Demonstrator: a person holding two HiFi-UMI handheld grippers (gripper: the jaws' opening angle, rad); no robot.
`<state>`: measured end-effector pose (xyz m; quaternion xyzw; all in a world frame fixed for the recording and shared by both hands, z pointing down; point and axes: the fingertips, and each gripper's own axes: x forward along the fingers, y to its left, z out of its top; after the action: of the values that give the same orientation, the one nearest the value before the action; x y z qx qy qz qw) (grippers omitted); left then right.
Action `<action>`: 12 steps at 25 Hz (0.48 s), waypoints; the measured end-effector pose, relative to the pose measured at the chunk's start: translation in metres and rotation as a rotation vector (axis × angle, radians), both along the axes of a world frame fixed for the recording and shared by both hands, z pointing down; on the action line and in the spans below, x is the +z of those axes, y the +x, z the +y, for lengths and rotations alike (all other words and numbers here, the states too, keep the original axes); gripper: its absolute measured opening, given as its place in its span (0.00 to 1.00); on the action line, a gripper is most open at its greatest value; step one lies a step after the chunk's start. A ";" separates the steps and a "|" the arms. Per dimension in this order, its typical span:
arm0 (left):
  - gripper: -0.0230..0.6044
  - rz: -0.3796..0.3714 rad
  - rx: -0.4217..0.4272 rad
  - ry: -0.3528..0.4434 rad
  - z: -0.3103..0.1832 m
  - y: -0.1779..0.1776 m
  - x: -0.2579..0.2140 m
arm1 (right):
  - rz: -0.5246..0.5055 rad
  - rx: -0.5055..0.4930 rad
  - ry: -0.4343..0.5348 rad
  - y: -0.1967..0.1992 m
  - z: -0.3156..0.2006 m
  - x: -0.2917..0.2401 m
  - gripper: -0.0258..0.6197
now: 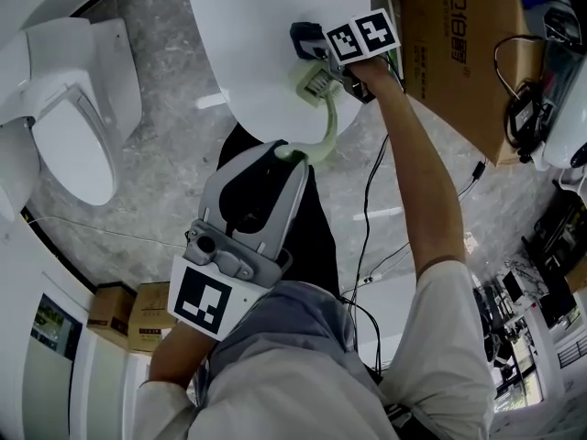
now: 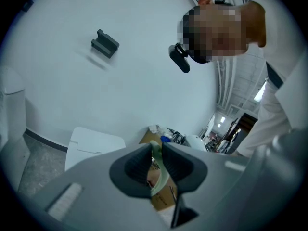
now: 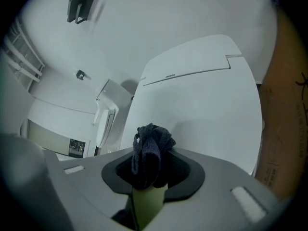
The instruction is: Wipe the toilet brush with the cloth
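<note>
The pale green toilet brush (image 1: 327,126) curves from its handle end up to its bristle head (image 1: 315,81), in the air over a white rounded lid (image 1: 266,35). My left gripper (image 1: 285,154) is shut on the handle end; in the left gripper view the green handle (image 2: 157,170) sits pinched between the dark pads of that gripper (image 2: 155,154). My right gripper (image 1: 318,56) is shut on a dark blue cloth (image 1: 307,37) right against the bristle head. In the right gripper view the bunched cloth (image 3: 150,153) fills the gripper's (image 3: 149,165) jaws, with a green part of the brush (image 3: 147,206) just below.
A white toilet (image 1: 64,126) stands at the left on the grey marble floor. A large cardboard box (image 1: 459,53) stands at the upper right, with cables (image 1: 371,209) trailing across the floor. Small boxes (image 1: 128,314) sit at the lower left, clutter at the right edge.
</note>
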<state>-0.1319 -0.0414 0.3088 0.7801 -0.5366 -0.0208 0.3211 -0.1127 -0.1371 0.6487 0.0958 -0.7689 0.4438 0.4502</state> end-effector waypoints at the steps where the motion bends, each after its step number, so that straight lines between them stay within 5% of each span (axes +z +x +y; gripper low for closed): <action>1: 0.04 -0.001 -0.005 0.006 -0.001 -0.001 -0.001 | -0.003 0.019 -0.004 0.001 -0.001 0.000 0.20; 12: 0.04 -0.009 -0.022 0.031 -0.006 -0.003 -0.004 | -0.024 0.198 -0.028 0.024 -0.011 0.003 0.20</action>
<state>-0.1351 -0.0472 0.3043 0.7792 -0.5461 -0.0289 0.3062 -0.0887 -0.1481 0.6515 0.1598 -0.7545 0.4981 0.3963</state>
